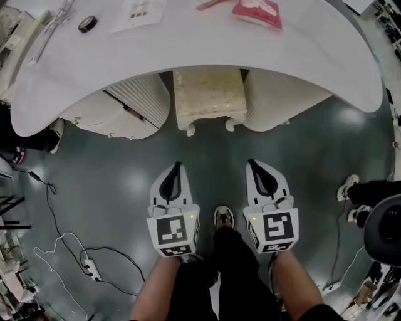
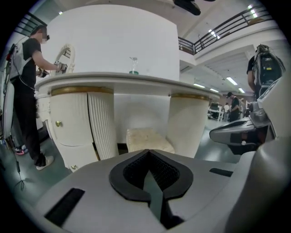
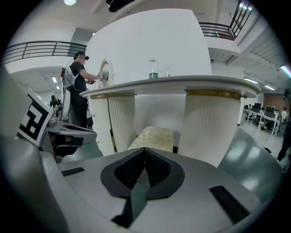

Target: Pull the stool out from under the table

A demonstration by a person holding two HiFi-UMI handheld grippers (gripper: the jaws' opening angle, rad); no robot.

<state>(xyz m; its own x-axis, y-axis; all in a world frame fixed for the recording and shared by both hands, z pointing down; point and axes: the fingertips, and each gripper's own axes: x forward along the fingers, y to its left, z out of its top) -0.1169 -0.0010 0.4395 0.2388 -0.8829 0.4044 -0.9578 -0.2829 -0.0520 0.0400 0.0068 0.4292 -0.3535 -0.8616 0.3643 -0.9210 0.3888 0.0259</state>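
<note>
Only the gripper views show a person (image 2: 27, 91) standing at the left end of the curved white bench (image 1: 188, 44). From above, the left grey hand-held gripper (image 1: 177, 168) has its jaws pressed together on nothing. The cream padded stool (image 1: 208, 94), with curled feet, sits tucked under the bench between ribbed white pedestals (image 1: 141, 103). The right grey hand-held gripper (image 1: 252, 164) is likewise closed on nothing.

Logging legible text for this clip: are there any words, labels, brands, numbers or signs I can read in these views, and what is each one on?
Nothing here can be read as text.
Paper sheet on the table: print too small to read.
Pink packet: markings blurred.
Bottle: too small to read any label.
Left marker cube and right marker cube: black-and-white square patterns, no words.
</note>
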